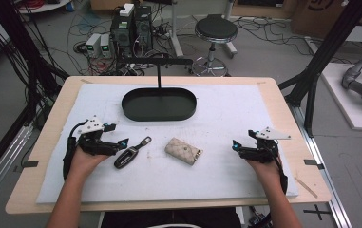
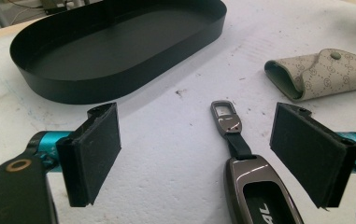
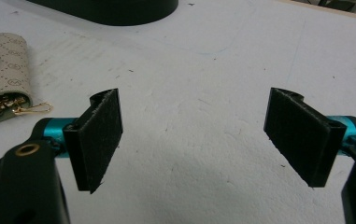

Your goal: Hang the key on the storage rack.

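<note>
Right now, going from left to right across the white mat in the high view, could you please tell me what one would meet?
Left gripper → car key fob → beige key pouch → right gripper. I left out the black oval tray, which lies farther back and spans the fob and pouch.

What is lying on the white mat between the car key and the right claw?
In the high view, the beige key pouch lies between the car key and the right claw; past it, bare white mat.
</note>
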`<state>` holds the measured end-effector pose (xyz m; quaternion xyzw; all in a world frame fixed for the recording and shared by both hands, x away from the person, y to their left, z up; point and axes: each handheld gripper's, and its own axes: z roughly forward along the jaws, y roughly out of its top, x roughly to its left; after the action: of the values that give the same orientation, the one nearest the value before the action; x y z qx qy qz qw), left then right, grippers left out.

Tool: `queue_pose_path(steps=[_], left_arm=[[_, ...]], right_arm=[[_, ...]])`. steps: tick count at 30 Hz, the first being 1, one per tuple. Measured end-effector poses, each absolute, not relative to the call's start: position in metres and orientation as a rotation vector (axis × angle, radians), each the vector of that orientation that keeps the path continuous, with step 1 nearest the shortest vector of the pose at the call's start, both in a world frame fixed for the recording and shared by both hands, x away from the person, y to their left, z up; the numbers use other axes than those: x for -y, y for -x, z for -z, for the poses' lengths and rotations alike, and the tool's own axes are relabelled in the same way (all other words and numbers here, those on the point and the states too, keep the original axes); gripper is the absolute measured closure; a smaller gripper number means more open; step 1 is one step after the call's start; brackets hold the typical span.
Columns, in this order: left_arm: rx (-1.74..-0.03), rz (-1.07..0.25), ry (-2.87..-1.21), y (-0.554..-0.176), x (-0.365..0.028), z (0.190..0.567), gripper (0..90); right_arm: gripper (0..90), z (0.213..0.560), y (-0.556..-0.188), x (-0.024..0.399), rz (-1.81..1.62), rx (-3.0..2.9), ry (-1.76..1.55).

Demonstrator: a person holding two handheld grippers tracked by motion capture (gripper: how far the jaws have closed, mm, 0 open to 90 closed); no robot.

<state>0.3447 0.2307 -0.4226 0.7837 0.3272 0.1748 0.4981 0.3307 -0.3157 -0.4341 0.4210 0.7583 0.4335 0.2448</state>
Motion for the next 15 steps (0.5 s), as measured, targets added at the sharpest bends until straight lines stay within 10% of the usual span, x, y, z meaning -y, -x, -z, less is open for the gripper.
queue_pose_path(steps=[15], left_arm=[[-0.791,-0.408,-1.909,-0.3439,-0.2259,0.4253,16.3]], right_arm=[[20.0,0.4324,-0.3306,0.3139,-1.177,-2.068,-1.129]])
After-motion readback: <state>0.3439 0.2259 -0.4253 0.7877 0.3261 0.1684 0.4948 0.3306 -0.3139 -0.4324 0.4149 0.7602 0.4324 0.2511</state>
